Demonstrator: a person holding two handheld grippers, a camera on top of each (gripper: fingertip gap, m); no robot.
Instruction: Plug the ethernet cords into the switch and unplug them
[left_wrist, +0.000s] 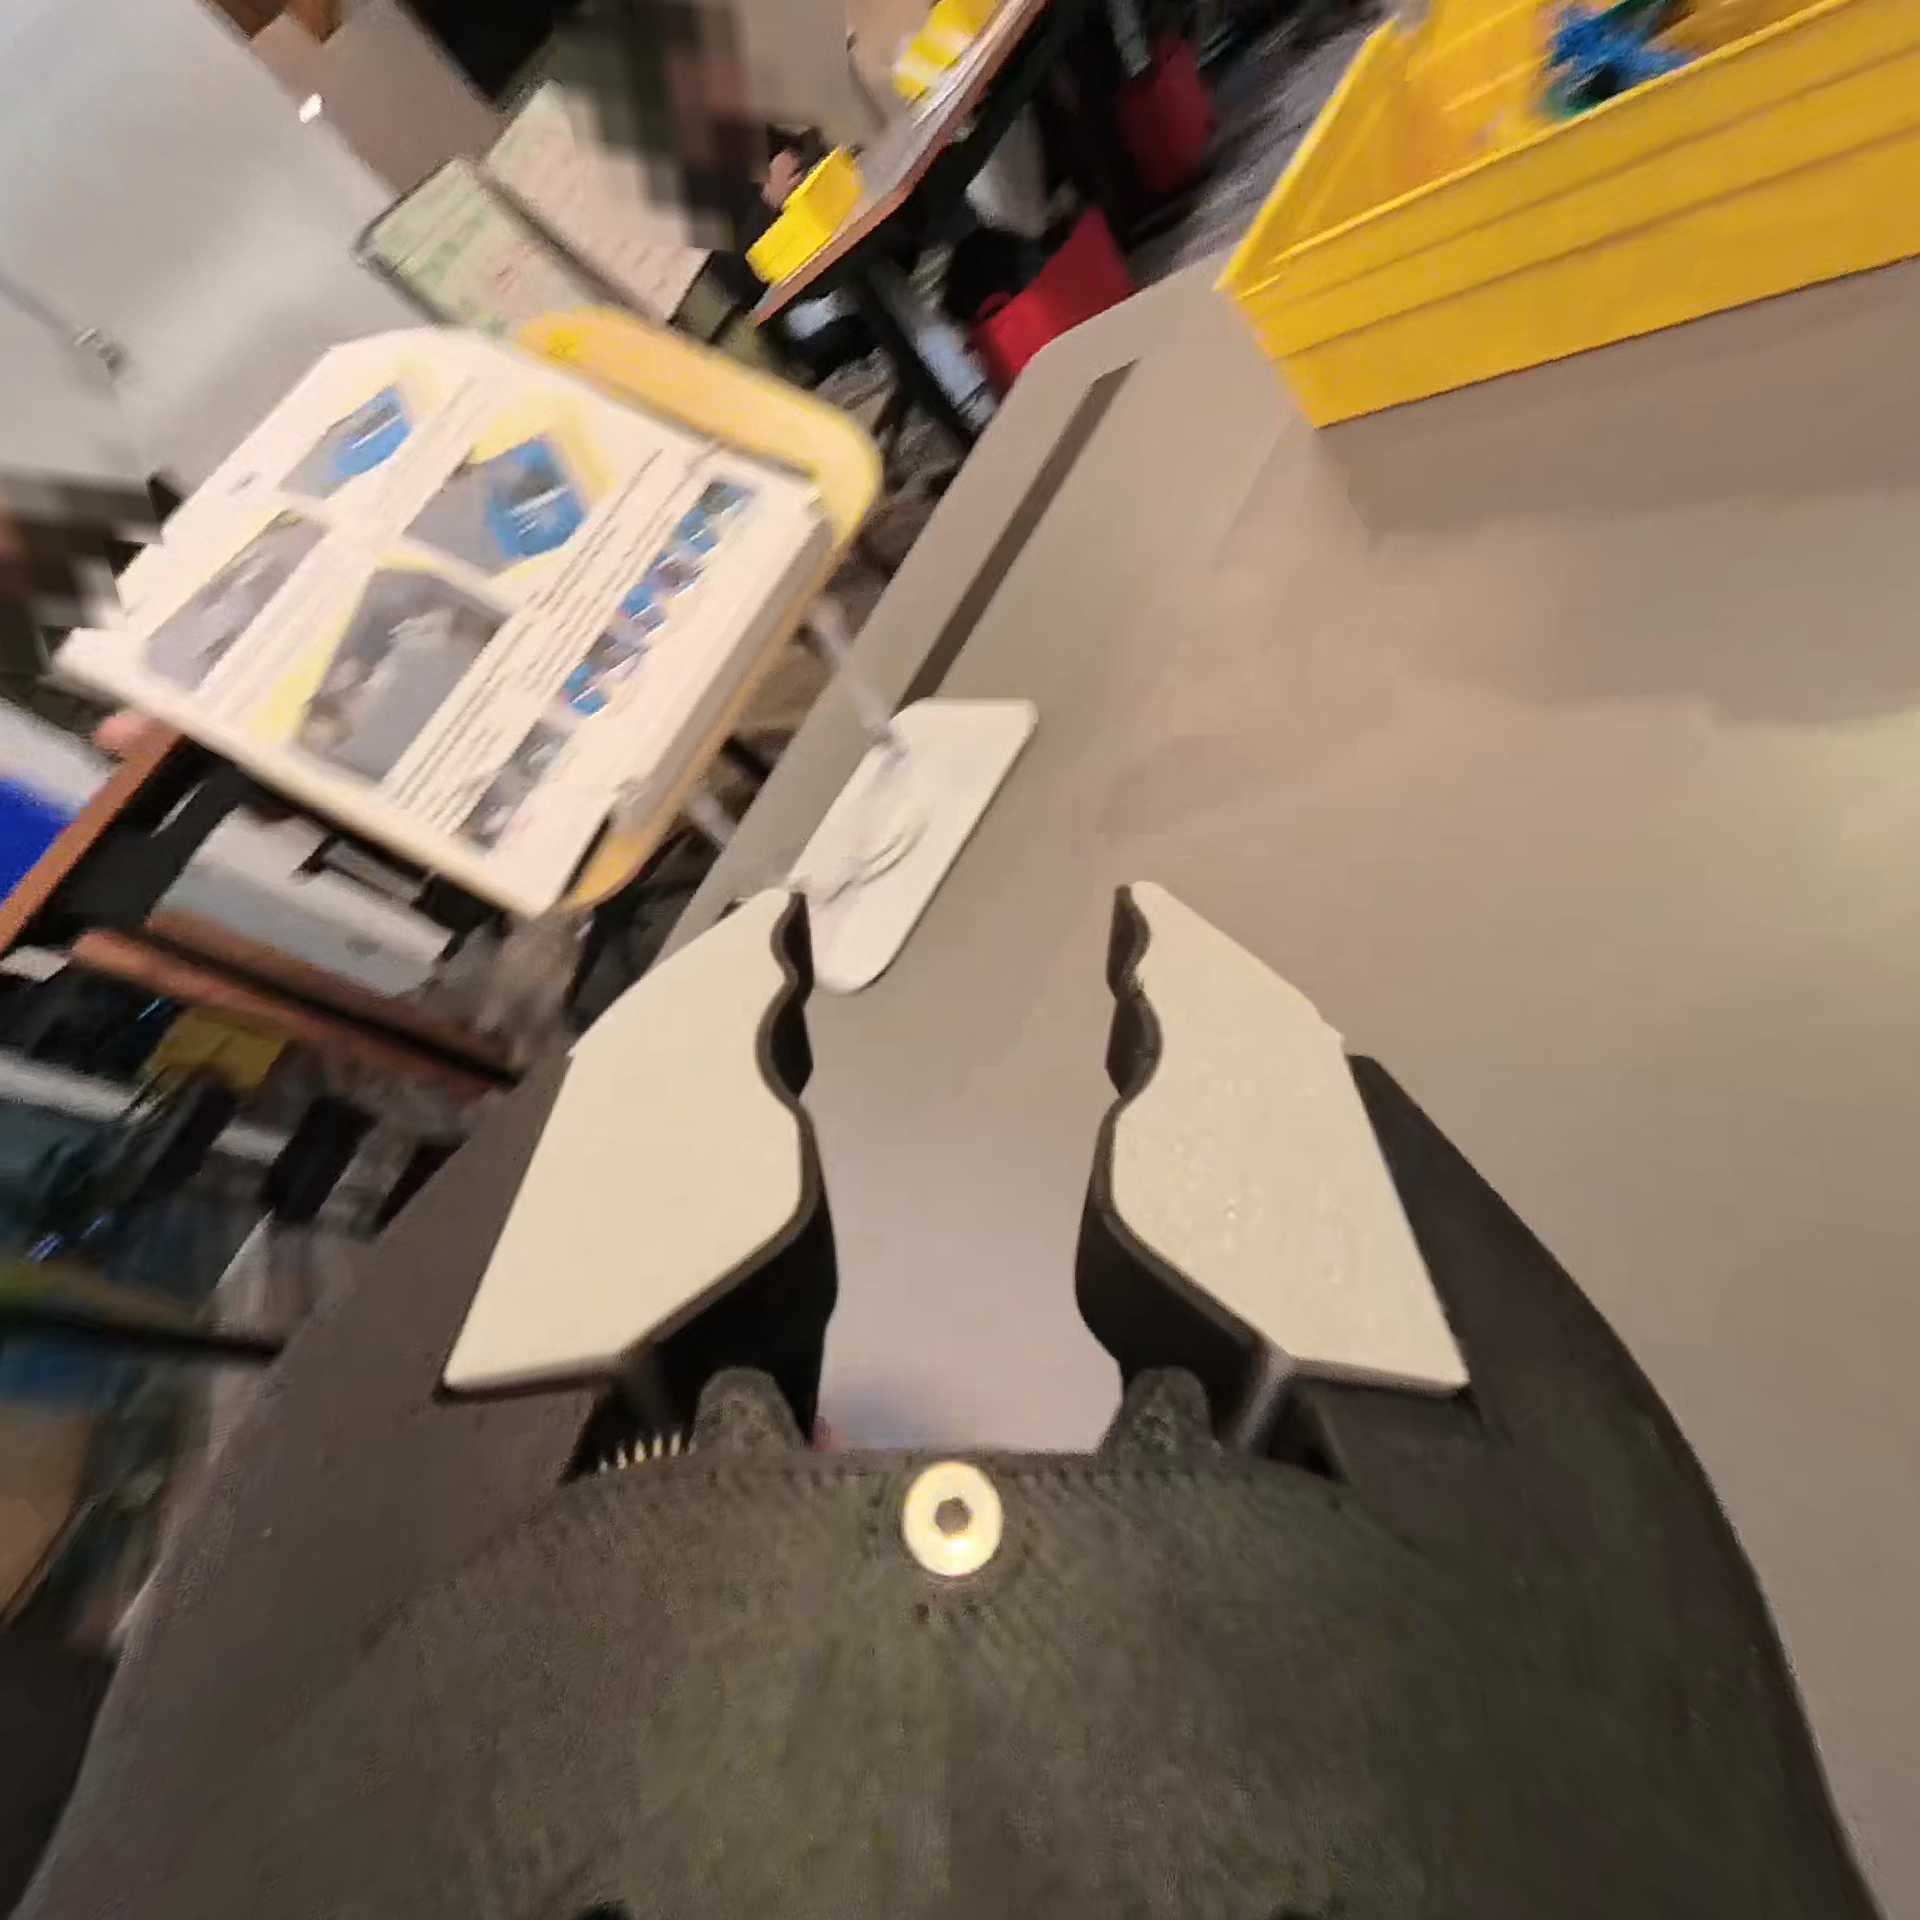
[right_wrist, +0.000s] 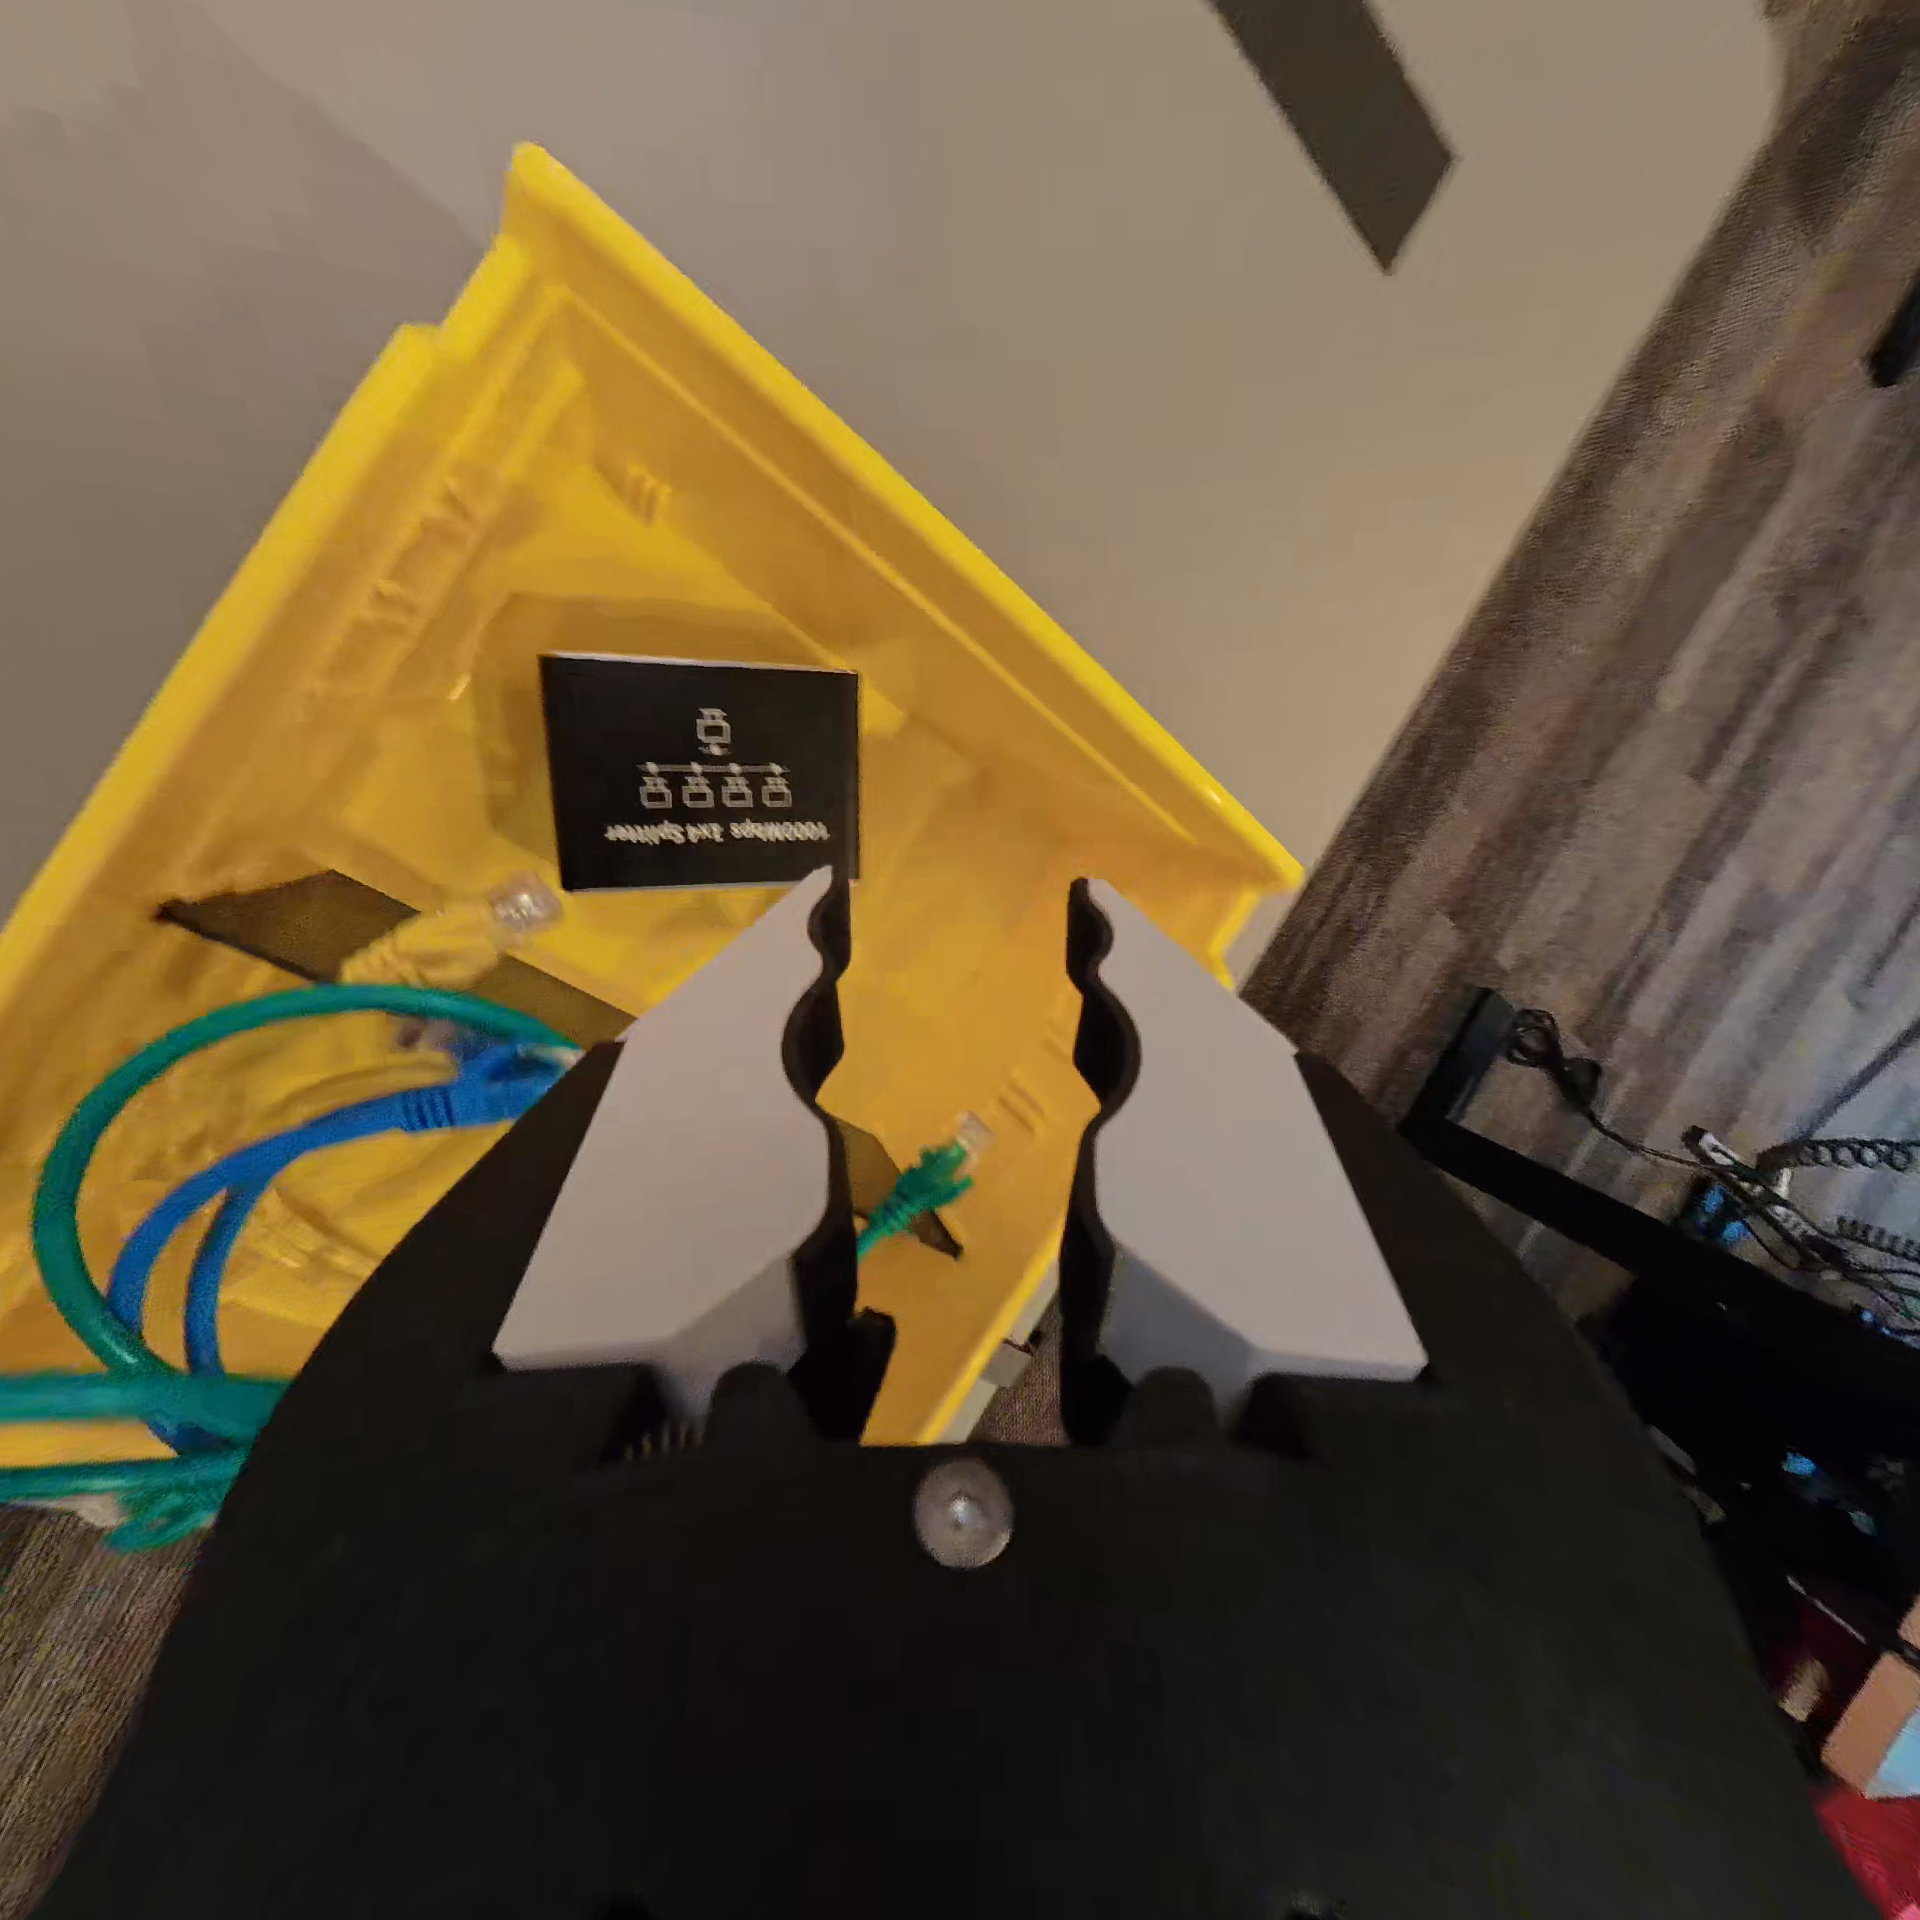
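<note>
Yellow bin (right_wrist: 343, 644) on the grey tabletop (right_wrist: 935, 260) holds everything for the job. Black switch (right_wrist: 701, 774) lies flat on the bin floor, white diagram and print facing up, nothing plugged into it that I can see.

My right claw (right_wrist: 951, 894) hangs over the bin, jaws apart, nothing between them. Its left fingertip (right_wrist: 810, 914) overlaps the switch's near corner in view; can't tell if it touches.

Cords, all loose in the bin:
- yellow cord (right_wrist: 436, 945), clear plug just left of the switch, apart from it
- green cord (right_wrist: 187, 1029) loops wide at left; one green plug end (right_wrist: 930, 1179) shows in the gap between my right fingers, lying on the bin floor
- blue cord (right_wrist: 343, 1127) loops inside the green one, plug end beside my left finger's edge

Green and blue run out over the near bin edge at lower left.

My left claw (left_wrist: 956, 904) is well away from the bin, over bare tabletop (left_wrist: 1455, 935), jaws apart, empty. View is blurred. The bin (left_wrist: 1558, 239) shows in its upper right corner with something blue inside. A white stand base (left_wrist: 925, 821) sits at the tabletop edge just past the left fingertip, carrying a tilted printed sheet (left_wrist: 447, 613) on a yellow-backed board.

Wood-look floor (right_wrist: 1662, 675) to the right of the tabletop.
</note>
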